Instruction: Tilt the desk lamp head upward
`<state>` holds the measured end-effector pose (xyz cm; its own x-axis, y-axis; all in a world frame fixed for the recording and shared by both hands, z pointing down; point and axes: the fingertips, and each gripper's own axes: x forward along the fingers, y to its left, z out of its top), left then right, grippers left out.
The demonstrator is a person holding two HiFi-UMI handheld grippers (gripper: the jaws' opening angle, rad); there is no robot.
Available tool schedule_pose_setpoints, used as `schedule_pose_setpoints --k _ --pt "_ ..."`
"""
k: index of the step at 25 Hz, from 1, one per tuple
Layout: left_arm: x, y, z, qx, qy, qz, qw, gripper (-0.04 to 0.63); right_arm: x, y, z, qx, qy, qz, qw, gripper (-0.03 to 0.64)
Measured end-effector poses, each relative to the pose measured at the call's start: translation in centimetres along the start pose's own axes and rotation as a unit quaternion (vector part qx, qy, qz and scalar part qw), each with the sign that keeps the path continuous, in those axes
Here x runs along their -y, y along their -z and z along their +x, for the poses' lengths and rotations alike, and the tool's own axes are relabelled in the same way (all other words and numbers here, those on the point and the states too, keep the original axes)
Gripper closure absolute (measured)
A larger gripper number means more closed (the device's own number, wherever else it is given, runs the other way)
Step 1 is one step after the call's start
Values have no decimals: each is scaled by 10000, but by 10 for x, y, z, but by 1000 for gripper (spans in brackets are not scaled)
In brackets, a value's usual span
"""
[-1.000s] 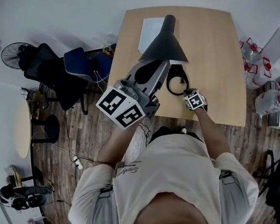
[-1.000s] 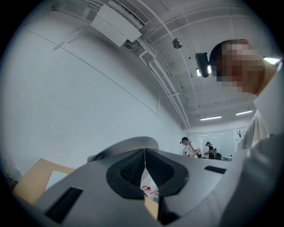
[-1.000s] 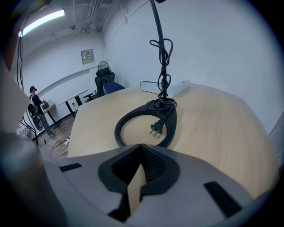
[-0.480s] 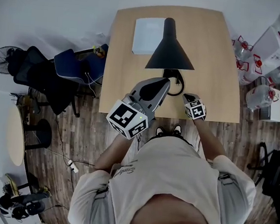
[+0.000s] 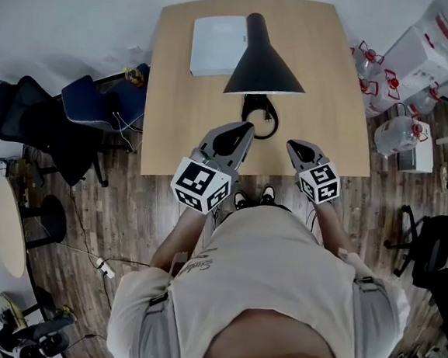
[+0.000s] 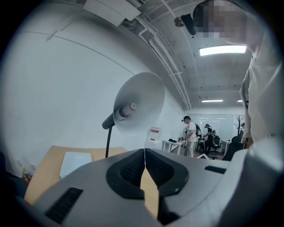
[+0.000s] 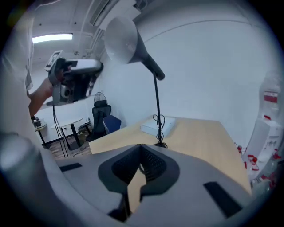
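So here's where I'm at: the desk lamp [image 5: 263, 64] stands about mid-table [image 5: 335, 106], thin stem upright, with its cord coiled at the base [image 5: 256, 111]. In the left gripper view the open mouth of the lamp's shade [image 6: 138, 103] faces my way and I can see the bulb inside. A flat white box [image 5: 218, 35] lies just beside the lamp, on its far left.

Both grippers hang on the near side of the lamp, not touching it. The left gripper [image 5: 245, 127] has its fingers pressed together on nothing. Same deal with the right gripper [image 5: 291, 144]: fingers together, empty, a little right of the lamp base.
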<state>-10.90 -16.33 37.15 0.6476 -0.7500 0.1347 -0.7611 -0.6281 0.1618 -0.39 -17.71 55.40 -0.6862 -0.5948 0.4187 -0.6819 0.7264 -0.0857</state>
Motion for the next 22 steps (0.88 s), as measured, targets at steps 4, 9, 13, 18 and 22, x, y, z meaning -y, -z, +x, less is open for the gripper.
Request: schedule_pose_setpoints --k 4,9,13,18,22 --pt "3 16 -1 -138 -30 48 9999 578 -29 -59 -23 624 -63 -582 9963 621" --pt "3 11 0 -78 -68 169 9998 578 -41 -125 -47 1497 38 -731 9860 621" --pt "7 6 0 -11 -77 62 9999 578 -41 -149 -61 1806 64 -793 9803 621" --pt "8 -1 -6 31 -109 97 9999 578 -45 -165 -68 2000 -13 -806 9765 621" --pt "6 -5 -11 80 -208 -49 9997 578 -48 -165 -71 1983 -140 -835 9765 621"
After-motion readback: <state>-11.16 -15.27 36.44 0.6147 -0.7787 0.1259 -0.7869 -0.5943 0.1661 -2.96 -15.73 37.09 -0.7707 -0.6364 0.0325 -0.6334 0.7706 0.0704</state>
